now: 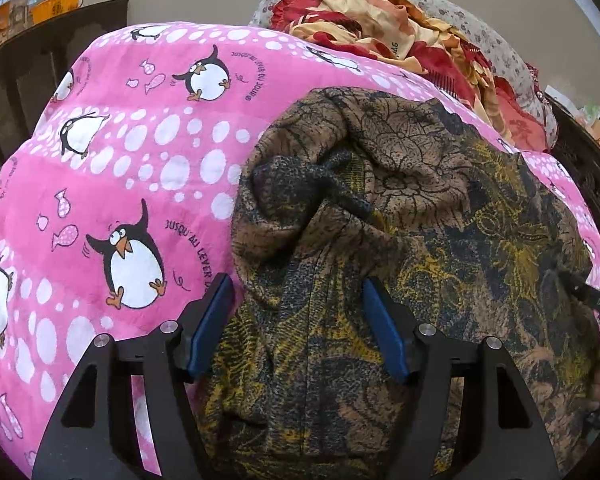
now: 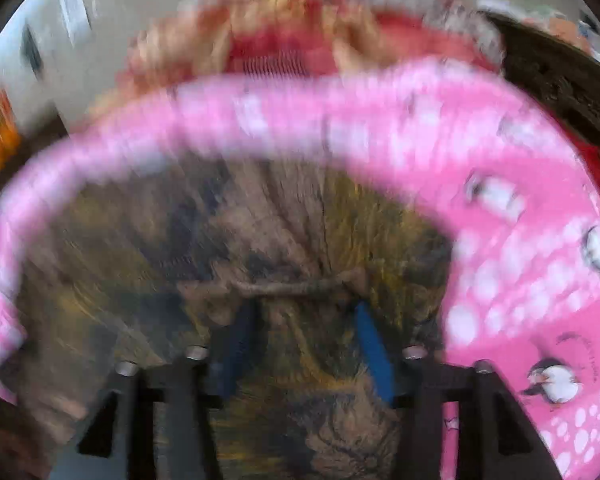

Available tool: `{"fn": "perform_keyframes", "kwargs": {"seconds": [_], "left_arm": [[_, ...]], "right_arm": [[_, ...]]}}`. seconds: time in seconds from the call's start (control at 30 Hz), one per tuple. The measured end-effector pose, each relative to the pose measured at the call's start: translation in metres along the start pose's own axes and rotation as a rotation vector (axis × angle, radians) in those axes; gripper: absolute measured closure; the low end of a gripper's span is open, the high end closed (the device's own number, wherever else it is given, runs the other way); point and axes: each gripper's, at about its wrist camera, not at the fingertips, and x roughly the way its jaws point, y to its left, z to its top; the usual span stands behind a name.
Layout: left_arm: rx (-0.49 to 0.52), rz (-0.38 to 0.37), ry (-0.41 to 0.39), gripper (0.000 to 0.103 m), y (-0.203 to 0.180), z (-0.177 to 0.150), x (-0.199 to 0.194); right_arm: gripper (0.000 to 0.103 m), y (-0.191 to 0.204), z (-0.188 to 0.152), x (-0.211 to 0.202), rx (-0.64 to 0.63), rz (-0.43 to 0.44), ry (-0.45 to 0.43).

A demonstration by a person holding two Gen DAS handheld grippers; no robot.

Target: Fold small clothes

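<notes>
Pink blanket [image 1: 112, 168] reads "JUSQU'AU LEVER"; right view too blurred.

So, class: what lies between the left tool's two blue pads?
A fold of the brown patterned garment, lying on the pink penguin blanket; the left wrist view shows it.

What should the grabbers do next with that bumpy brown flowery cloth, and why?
Probably close the left gripper on the brown floral garment. Its blue pads stand open on either side of a fabric ridge, and the cloth still lies bunched on the pink penguin blanket. The right gripper's view is blurred, so I'd let it settle first.
</notes>
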Motion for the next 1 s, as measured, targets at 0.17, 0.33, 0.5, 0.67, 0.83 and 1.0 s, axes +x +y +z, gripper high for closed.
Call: {"fn": "perform_keyframes", "kwargs": {"seconds": [0.17, 0.33, 0.5, 0.67, 0.83, 1.0], "left_arm": [[-0.026, -0.028, -0.008, 0.035, 0.004, 0.0, -0.002], [-0.136, -0.109, -0.043, 0.035, 0.027, -0.013, -0.022], [-0.104, -0.036, -0.108, 0.037, 0.022, -0.019, -0.052], [0.048, -0.103, -0.127, 0.037, -0.032, 0.005, -0.049], [0.088, 0.06, 0.059, 0.028, -0.039, 0.022, 0.023], [0.07, -0.007, 0.057, 0.028, -0.026, 0.022, -0.007]], "right_arm": [[0.05, 0.013, 0.002, -0.05, -0.051, -0.039, -0.058], [0.05, 0.024, -0.052, -0.087, -0.132, 0.039, -0.095], [0.039, 0.016, -0.083, -0.064, -0.112, 0.068, -0.036], [0.026, 0.019, -0.087, -0.061, -0.132, 0.086, -0.022], [0.025, 0.022, -0.087, -0.054, -0.151, 0.069, -0.02], [0.023, 0.02, -0.086, -0.054, -0.136, 0.093, -0.016]]}}
